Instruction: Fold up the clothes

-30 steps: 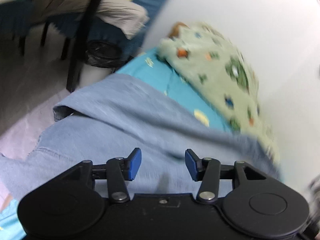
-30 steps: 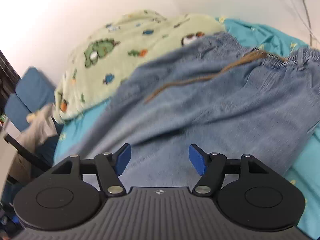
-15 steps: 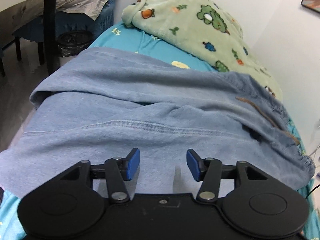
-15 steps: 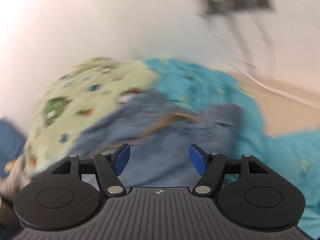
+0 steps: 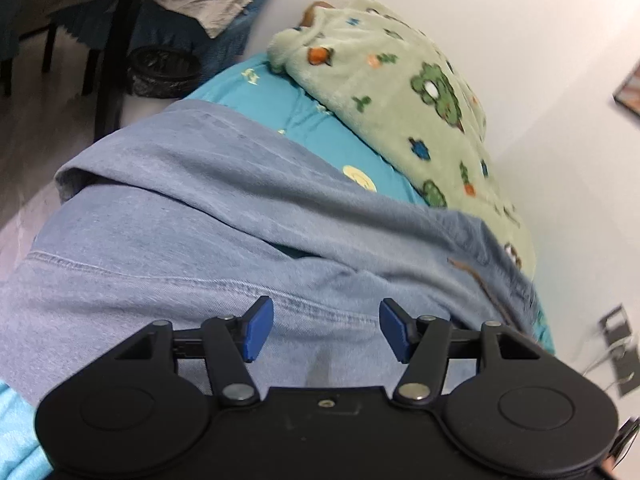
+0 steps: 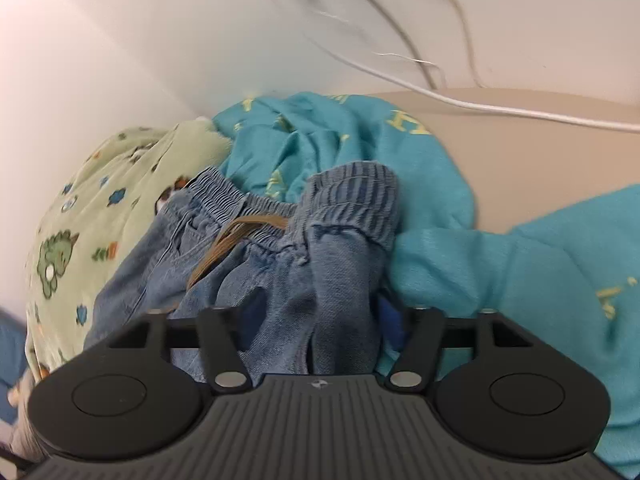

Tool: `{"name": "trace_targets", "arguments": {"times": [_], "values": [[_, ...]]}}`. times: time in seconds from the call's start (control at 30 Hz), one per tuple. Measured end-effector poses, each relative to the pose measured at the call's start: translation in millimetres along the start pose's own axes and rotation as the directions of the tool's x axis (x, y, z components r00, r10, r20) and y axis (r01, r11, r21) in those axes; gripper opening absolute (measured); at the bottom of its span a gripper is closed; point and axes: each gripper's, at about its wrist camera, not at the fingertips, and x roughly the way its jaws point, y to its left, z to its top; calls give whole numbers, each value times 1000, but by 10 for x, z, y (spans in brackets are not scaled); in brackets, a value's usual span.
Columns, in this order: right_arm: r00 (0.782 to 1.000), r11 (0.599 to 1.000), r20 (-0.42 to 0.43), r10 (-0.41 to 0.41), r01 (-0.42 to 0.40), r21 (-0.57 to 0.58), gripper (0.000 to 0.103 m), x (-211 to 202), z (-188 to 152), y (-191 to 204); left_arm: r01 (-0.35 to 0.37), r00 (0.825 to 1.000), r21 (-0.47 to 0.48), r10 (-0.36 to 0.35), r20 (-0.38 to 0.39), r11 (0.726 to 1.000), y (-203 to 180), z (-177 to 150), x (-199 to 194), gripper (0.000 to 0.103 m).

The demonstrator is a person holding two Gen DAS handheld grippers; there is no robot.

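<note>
**Right fingers closing on the waistband end of the jeans**

The jeans (image 6: 256, 280) lay spread across the bed, over its teal sheet (image 6: 500, 272), with the elastic waistband (image 6: 352, 192) bunched at the end nearest the wall and a brown drawstring (image 6: 228, 240) trailing across the denim. The right gripper (image 6: 316, 320) had a thick ridge of that waistband end rising between its fingers (image 6: 390, 324), which were closing around it; whether the pads already pressed the cloth could not be told, since the denim hid them. Taking hold there probably served to lift this end and carry it over for a fold.

At the other end, the left gripper (image 5: 326, 330) hovered over the leg part of the jeans (image 5: 200, 248), its fingers (image 5: 256, 328) moderately apart and widening with nothing between them, likely readying to pinch the fabric below. A green dinosaur-print blanket (image 5: 420, 100) was heaped against the wall, just beyond the jeans, leaving the near part of the bed for folding.
</note>
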Motion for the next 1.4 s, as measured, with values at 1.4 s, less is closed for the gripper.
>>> {"name": "trace_targets", "arguments": {"times": [1.4], "values": [[993, 998, 113, 42, -48, 51, 10, -307, -3, 239, 33, 987, -833, -149, -60, 553, 3546, -251, -374, 59]]}}
